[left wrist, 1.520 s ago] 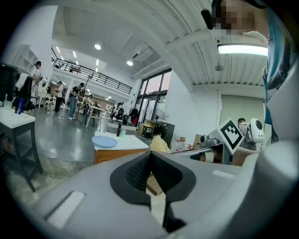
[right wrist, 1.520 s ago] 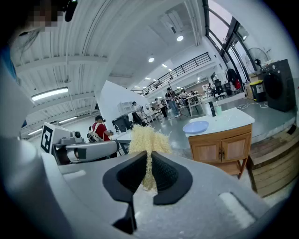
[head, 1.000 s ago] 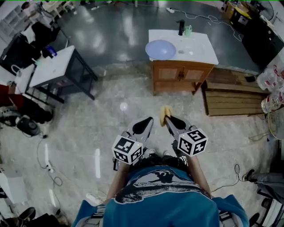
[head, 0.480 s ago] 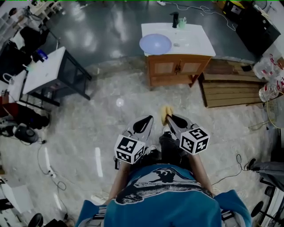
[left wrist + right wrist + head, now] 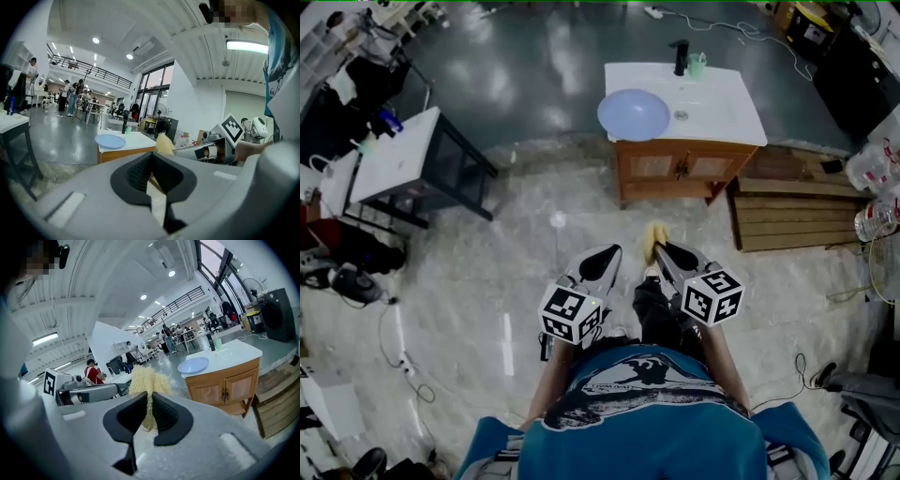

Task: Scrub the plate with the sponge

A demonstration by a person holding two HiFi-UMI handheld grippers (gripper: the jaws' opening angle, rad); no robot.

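Observation:
A pale blue plate (image 5: 634, 113) lies on the left part of a white counter (image 5: 722, 108) over a wooden cabinet, well ahead of me. The plate (image 5: 193, 365) also shows in the right gripper view and, smaller, the plate (image 5: 110, 140) in the left gripper view. My right gripper (image 5: 659, 249) is shut on a yellow fibrous sponge (image 5: 652, 235); the sponge (image 5: 147, 386) sticks up between its jaws. My left gripper (image 5: 606, 261) is shut and holds nothing. Both are held in front of my body, far short of the counter.
On the counter stand a black tap (image 5: 681, 56) and a green cup (image 5: 697, 65). A wooden pallet (image 5: 787, 208) lies right of the cabinet. A white table on a black frame (image 5: 403, 159) stands at the left. Cables (image 5: 403, 356) run over the floor. People stand far back.
The view has shifted slightly; the cabinet sits a little farther right than half a second ago. Both grippers keep their pose, the sponge still held.

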